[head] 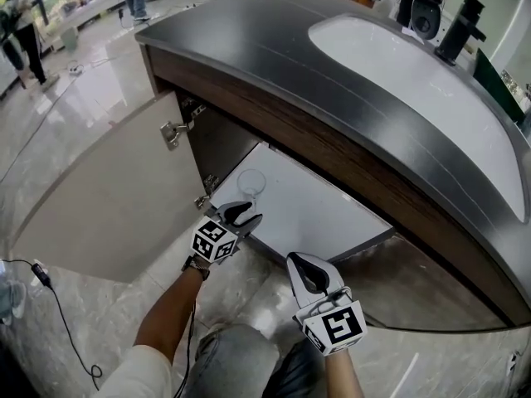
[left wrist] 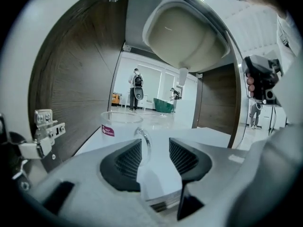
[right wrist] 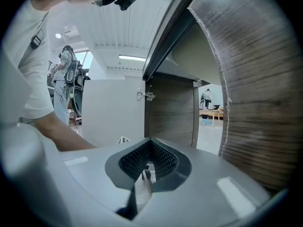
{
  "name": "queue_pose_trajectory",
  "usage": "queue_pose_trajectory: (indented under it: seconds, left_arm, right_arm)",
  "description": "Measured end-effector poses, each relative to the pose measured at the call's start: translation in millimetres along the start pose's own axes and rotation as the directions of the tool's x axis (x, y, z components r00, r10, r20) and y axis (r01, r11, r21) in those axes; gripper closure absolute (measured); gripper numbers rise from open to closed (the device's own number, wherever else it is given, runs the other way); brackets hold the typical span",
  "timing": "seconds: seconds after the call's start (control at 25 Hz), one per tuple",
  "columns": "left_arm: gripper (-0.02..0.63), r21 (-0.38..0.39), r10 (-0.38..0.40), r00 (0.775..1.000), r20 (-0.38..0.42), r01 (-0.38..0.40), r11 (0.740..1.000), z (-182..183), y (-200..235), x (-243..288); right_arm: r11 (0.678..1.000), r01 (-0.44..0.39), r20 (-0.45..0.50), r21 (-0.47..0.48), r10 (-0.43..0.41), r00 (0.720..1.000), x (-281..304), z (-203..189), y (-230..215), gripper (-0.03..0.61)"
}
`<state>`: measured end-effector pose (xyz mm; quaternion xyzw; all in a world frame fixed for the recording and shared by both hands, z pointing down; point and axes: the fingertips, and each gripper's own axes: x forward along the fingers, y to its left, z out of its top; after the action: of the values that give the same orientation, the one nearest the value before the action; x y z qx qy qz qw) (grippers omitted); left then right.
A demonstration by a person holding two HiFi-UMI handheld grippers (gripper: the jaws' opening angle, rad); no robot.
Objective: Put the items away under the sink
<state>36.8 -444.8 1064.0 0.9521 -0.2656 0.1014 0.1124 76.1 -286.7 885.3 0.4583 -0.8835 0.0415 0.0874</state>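
A clear glass mug (head: 250, 182) with a small red label stands upright on the white cabinet floor (head: 315, 214) under the sink. My left gripper (head: 243, 215) is just in front of it with its jaws open. In the left gripper view the mug (left wrist: 120, 126) is close ahead. Its handle (left wrist: 145, 143) lies between the two dark pads (left wrist: 124, 161), which stand apart from it around the left gripper (left wrist: 150, 157). My right gripper (head: 302, 265) hovers lower right, outside the cabinet opening. Seen from its own camera, the right gripper (right wrist: 149, 159) is shut with nothing in it.
The cabinet door (head: 116, 214) hangs open to the left, with hinges (head: 174, 131) on the frame. Above are the dark countertop (head: 274, 48), white basin (head: 415, 65) and black faucet (head: 460, 27). The basin's underside (left wrist: 184, 37) hangs over the shelf. A cable (head: 58, 313) lies on the floor.
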Motion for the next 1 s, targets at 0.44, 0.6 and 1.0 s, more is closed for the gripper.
queue_pose_trajectory:
  seconds: [0.44,0.6,1.0]
  left_arm:
    - [0.59,0.091,0.077,0.996,0.049,-0.081,0.993,44.2,-23.9,-51.6]
    - [0.614,0.128,0.106,0.985,0.133,-0.123,0.984,75.2,-36.5,-81.8]
    - [0.612,0.235,0.113,0.978,0.177,-0.154,0.96,144.3,-78.3,-139.1]
  right_arm:
    - [1.0,-0.009,0.004,-0.001,0.009,1.0,6.4,18.7,1.2,0.571]
    - [1.0,-0.014,0.019,-0.004,0.014,1.0,6.0,30.3,4.5,0.571]
    - [0.999,-0.014,0.043,-0.033,0.015,0.999,-0.4,61.1,9.7,0.571]
